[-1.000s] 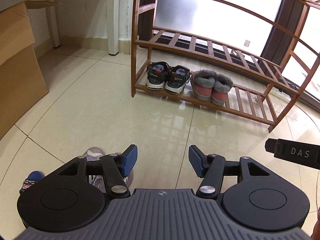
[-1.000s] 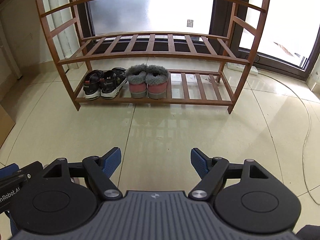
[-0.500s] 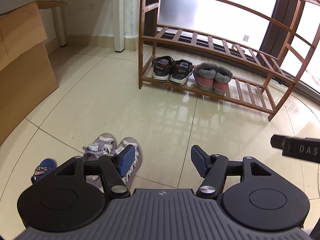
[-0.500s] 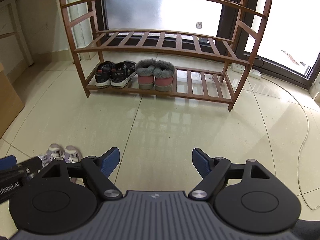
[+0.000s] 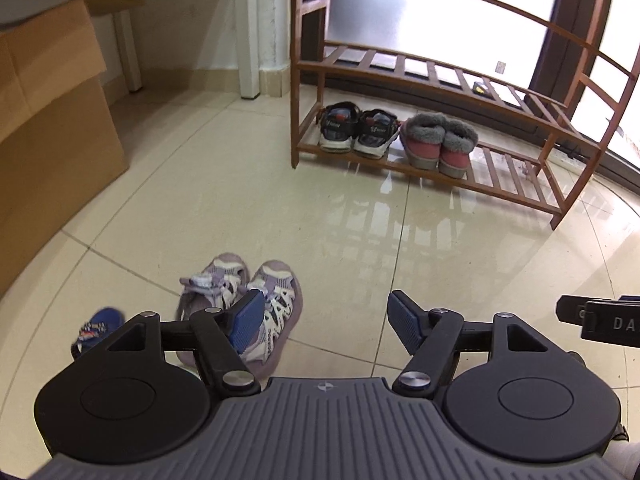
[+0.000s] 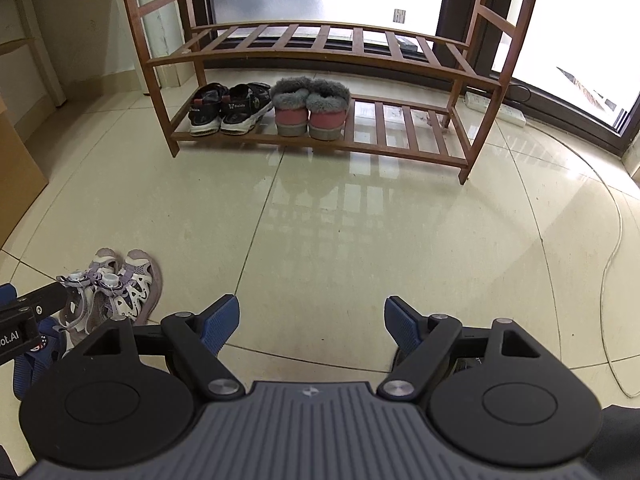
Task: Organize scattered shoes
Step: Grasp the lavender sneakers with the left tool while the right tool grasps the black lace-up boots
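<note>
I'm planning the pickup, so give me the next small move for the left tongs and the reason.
Probably lower the left tongs forward and down onto the purple sandals. Both tongs are open and empty, that pair sits on the floor tiles just beyond the left fingertips, while the shoe rack has bare slats right of the pink fur slippers.

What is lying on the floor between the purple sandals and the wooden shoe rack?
Nothing: between the purple sandals and the shoe rack there is only bare glossy floor tile. Both wrist views show this.
</note>
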Demonstrator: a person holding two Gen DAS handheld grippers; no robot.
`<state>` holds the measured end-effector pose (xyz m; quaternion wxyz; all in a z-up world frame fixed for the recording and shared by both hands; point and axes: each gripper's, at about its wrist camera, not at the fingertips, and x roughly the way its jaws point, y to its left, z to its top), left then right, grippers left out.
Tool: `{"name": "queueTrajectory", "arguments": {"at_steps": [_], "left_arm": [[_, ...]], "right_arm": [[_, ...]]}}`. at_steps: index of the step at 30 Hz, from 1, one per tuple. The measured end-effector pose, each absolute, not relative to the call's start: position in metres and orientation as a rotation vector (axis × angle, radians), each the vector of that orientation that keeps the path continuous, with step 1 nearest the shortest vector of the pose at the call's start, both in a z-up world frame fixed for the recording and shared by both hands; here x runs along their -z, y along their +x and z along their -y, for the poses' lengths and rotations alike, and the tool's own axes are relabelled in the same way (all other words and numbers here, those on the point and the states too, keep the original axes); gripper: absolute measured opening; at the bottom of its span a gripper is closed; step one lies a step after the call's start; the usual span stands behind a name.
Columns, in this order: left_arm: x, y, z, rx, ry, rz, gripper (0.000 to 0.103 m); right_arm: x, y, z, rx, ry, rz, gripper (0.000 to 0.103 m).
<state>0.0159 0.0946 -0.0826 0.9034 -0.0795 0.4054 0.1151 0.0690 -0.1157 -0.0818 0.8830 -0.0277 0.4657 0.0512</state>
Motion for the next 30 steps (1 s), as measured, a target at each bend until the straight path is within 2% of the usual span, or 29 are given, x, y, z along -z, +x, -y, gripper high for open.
{"name": "queueTrajectory", "arguments": {"at_steps": [18,25,30], "left_arm": [[0.114,0.010,-0.120,-0.315,-0.221,-0.819,0.073],[0.132,0.004,-0.123,-0.319,-0.111,-0.744,0.077],[0.156,0.005,-0.138,-0.307,-0.067,-0.792,0.077]], "right_arm": [[0.106,0.072,0.133,-0.043,-0.009,-1.025,0.085],[0.113,0.074,0.139,-0.023,0.020,-1.043,0.085],[0.118,0.075,0.140,-0.016,0.025,-1.055,0.085]]}}
